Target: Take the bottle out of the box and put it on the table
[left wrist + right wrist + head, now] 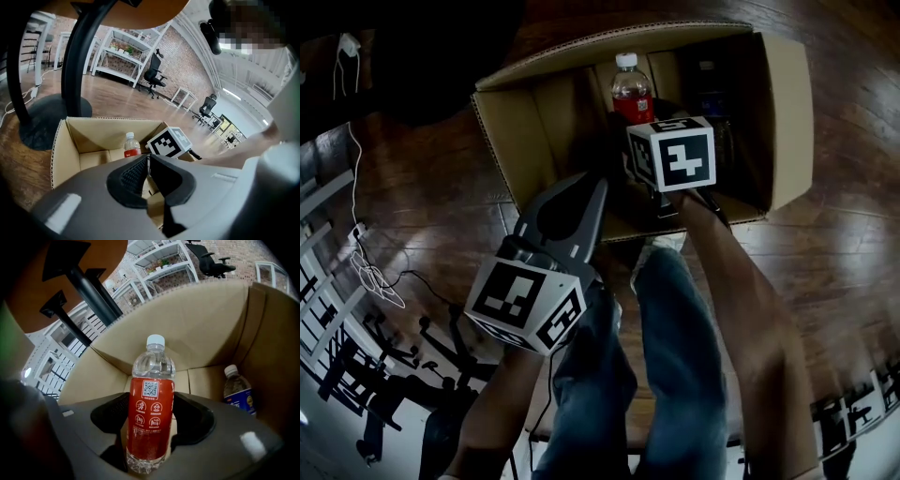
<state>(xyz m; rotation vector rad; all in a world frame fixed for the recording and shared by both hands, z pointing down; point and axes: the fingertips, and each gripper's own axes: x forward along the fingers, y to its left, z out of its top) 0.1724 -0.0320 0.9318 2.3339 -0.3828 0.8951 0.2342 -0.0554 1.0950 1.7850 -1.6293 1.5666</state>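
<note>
Cardboard box (511,141), open-topped, on the wooden floor. Left tool (148,164) above the near edge, jaws together on nothing. Right tool (151,423) inside the box, clamped on the red-labelled bottle (632,94), pads against both sides of the label band. Stands upright, capped, within the box walls. In the corner beyond, a blue-labelled bottle (239,397). Seems full, so probably moderately heavy; thin clear plastic, likely slick and prone to denting under a hard squeeze. Best held mid-body at the label, kept upright.
</note>
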